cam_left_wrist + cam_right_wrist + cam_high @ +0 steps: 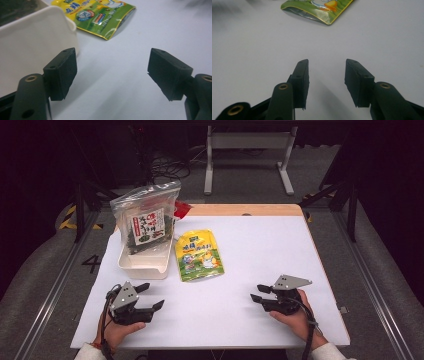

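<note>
We find the left tool (152,296) low over the near left of the white desk (260,250), its jaws spread wide with nothing between them. The right tool (256,293) sits at the near right, jaws parted and empty. The yellow-green pouch (199,255) lies flat on the desk, just beside the white tray (142,265) and well apart from both tools. A clear bag of dark seaweed (146,217) stands tilted in that tray.

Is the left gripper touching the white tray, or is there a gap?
Apart. In the high view, bare table separates the left gripper from the white tray; its open jaws hold nothing.
</note>
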`<act>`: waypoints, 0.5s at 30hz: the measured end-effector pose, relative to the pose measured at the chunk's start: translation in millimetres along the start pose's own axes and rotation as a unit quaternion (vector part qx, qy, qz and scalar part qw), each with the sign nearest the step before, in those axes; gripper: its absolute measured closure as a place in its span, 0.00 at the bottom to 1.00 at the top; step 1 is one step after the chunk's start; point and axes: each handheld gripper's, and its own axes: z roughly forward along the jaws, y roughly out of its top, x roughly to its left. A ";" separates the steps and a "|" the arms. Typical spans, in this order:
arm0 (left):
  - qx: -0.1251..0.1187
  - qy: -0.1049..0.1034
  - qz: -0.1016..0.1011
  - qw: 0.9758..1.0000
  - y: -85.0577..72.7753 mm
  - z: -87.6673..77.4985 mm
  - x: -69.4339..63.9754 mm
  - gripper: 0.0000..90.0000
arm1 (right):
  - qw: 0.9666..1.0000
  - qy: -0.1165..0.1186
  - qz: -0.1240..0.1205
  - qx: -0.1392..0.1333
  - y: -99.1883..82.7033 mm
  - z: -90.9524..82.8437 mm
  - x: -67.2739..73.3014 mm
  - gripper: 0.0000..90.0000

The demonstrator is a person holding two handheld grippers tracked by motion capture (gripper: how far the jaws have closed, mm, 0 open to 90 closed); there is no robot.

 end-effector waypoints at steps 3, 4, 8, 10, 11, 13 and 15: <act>0.013 -0.011 0.007 1.000 0.2 6.7 -1.3 0.26 | 1.000 0.002 0.002 -0.002 8.7 10.5 -0.8 0.58; 0.016 -0.011 0.008 1.000 0.1 8.0 -1.6 0.26 | 1.000 0.007 0.004 -0.003 12.2 15.1 -1.3 0.57; 0.022 -0.017 0.013 1.000 0.6 13.1 -2.6 0.26 | 1.000 0.012 0.009 0.001 21.1 28.4 -2.8 0.52; 0.023 -0.020 0.012 0.999 1.5 16.5 -3.4 0.26 | 1.000 0.010 0.008 0.006 27.0 38.3 -3.0 0.50; 0.025 -0.023 0.013 0.999 2.2 18.4 -3.9 0.26 | 1.000 0.009 0.012 0.007 32.6 48.2 -3.5 0.51; 0.029 -0.026 0.016 0.999 4.4 23.9 -5.4 0.26 | 1.000 0.007 0.010 0.009 35.4 53.4 -3.5 0.51; 0.034 -0.029 0.021 0.999 7.5 31.1 -5.9 0.27 | 1.000 0.005 0.011 0.010 41.2 65.1 -4.1 0.52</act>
